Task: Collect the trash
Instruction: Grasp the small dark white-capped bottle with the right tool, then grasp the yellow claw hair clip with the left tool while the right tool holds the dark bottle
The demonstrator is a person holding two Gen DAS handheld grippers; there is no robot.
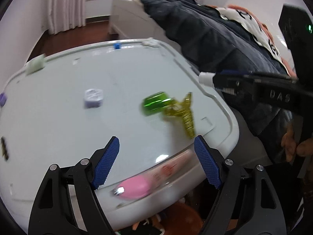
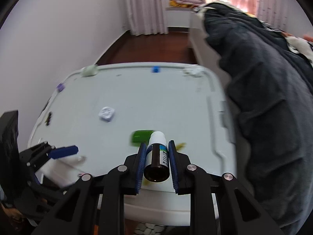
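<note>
I hold the right gripper [image 2: 157, 156] closed on a small dark bottle [image 2: 157, 162] with a white cap; its blue pads press both sides of the label, and the bottle lies along the fingers with its cap pointing forward. In the left wrist view the same bottle [image 1: 219, 82] hangs above the right-hand rim of the white storage-box lid [image 1: 58, 117], clear of the surface. I judge this item as collected but not yet deposited; no bin or bag shows in either view, so I cannot tell where it must go.

The left gripper [image 1: 156, 156] is wide open and holds nothing. It hovers over the near edge of the lid.

Items I judge as still to collect, all placed relative to the lid:
- A green foil wrapper with a gold twisted tail [image 1: 168, 107] lies on the lid, right of centre, just ahead of the left gripper.
- A small pale purple cup [image 1: 93, 98] sits near the lid's centre, well apart from the wrapper.
- A pink object [image 1: 135, 188] appears at the lid's near edge; it is blurred, and I cannot tell whether it rests on the lid or shows through it.

Dark bedding [image 2: 264, 98] lies just beside the lid's right-hand side.
</note>
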